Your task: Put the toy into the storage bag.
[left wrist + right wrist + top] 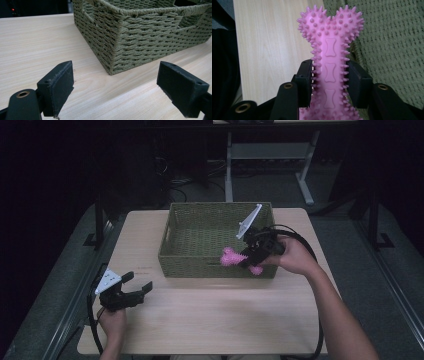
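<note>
The right hand-held gripper point(248, 256) has the pink spiky bone toy point(231, 257) pinched by its shaft and holds it at the front wall of the woven green basket point(200, 210), one knobbed end over the inside, the other hanging outside. So the pickup looks done; what's left is the drop into the basket. The left hand-held gripper point(138, 285) waits spread wide and empty over the tabletop point(210, 315), near the basket's corner
</note>
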Demonstrator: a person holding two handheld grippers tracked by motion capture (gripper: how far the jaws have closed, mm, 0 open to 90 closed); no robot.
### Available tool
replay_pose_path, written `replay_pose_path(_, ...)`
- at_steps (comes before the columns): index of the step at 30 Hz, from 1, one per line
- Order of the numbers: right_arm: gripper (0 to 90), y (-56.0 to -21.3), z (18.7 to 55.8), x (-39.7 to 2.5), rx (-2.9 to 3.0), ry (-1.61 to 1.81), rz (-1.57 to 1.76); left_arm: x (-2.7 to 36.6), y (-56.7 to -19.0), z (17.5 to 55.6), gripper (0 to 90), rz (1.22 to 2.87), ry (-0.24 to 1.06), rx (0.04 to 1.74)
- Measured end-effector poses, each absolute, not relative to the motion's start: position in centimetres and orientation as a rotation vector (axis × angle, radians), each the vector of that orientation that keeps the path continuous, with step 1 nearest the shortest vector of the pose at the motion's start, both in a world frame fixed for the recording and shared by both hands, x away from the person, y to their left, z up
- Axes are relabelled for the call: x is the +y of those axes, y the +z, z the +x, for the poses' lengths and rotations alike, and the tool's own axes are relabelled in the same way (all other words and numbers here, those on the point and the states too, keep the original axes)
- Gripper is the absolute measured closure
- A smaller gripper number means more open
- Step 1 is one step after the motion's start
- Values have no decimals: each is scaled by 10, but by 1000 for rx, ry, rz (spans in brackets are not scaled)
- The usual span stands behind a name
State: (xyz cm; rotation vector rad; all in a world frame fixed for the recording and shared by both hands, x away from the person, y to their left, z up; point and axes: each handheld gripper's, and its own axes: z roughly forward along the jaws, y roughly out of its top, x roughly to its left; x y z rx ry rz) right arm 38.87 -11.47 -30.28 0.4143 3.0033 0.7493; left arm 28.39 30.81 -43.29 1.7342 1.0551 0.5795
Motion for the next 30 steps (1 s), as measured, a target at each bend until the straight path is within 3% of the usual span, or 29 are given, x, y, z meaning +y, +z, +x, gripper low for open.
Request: replay_pose_path(30, 581, -292, 437, -113, 3016, 741, 468, 307, -433, 286, 136, 1741, 581, 1060)
